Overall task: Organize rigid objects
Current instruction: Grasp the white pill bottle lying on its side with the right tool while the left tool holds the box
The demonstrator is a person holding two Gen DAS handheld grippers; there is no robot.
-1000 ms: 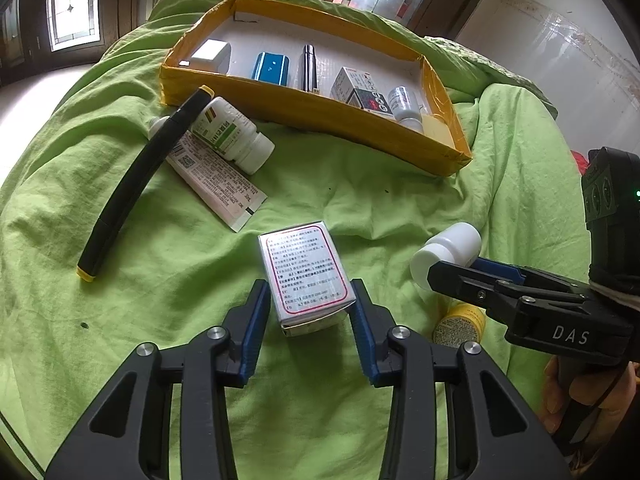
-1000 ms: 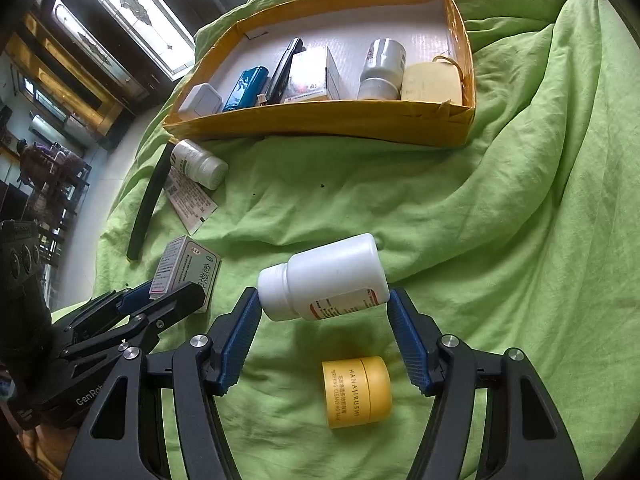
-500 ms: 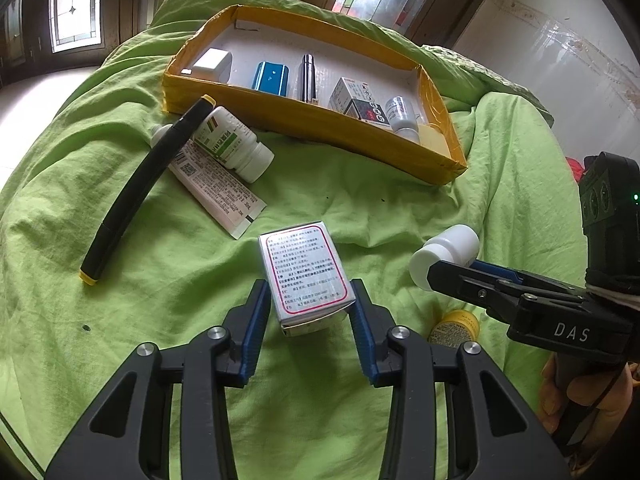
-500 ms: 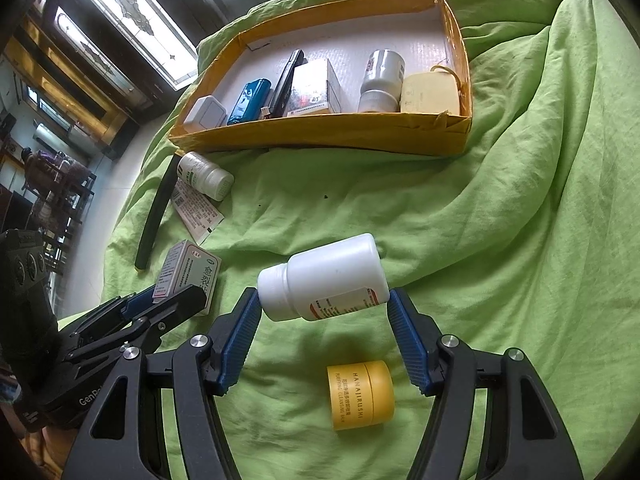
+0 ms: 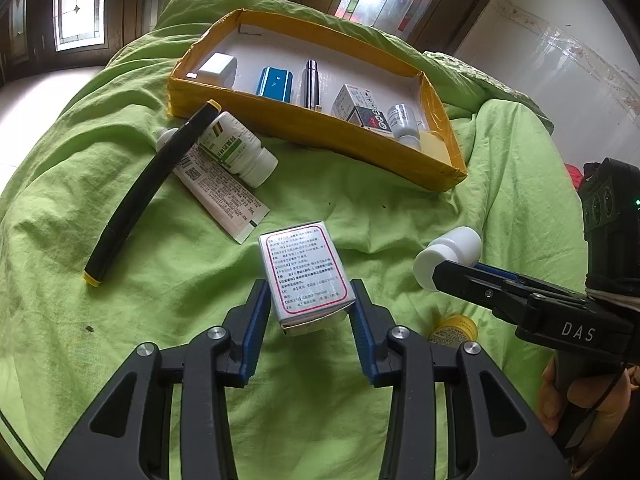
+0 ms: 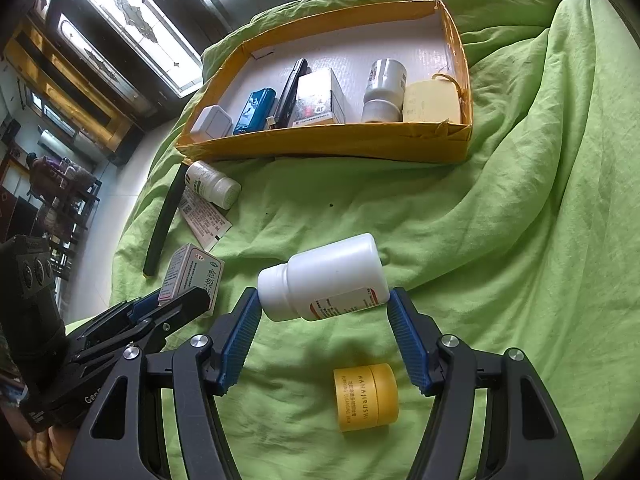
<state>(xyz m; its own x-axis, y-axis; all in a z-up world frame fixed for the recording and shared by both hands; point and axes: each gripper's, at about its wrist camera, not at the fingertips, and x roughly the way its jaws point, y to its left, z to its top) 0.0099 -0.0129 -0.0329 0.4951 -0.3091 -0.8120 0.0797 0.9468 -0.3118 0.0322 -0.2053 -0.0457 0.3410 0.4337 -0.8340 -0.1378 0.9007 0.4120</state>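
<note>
My left gripper (image 5: 308, 304) is shut on a silver medicine box (image 5: 305, 276) with red-framed text, held above the green sheet. My right gripper (image 6: 322, 308) is shut on a white plastic bottle (image 6: 324, 278), held sideways with its cap to the left. In the left wrist view the bottle (image 5: 448, 254) and the right gripper (image 5: 460, 276) show at right. In the right wrist view the box (image 6: 196, 276) and the left gripper (image 6: 176, 304) show at left. A yellow tray (image 5: 316, 130) (image 6: 320, 142) farther off holds several small items.
On the sheet lie a yellow jar (image 6: 366, 396) (image 5: 456, 330), a white bottle with green label (image 5: 236, 148) (image 6: 212, 184), a flat tube (image 5: 222, 192) and a long black stick (image 5: 148, 196). The sheet rises in folds at right (image 6: 540, 200).
Both grippers have lifted and drawn back a little with their objects, so the tray and the loose items sit farther off. Both grips are unchanged.
</note>
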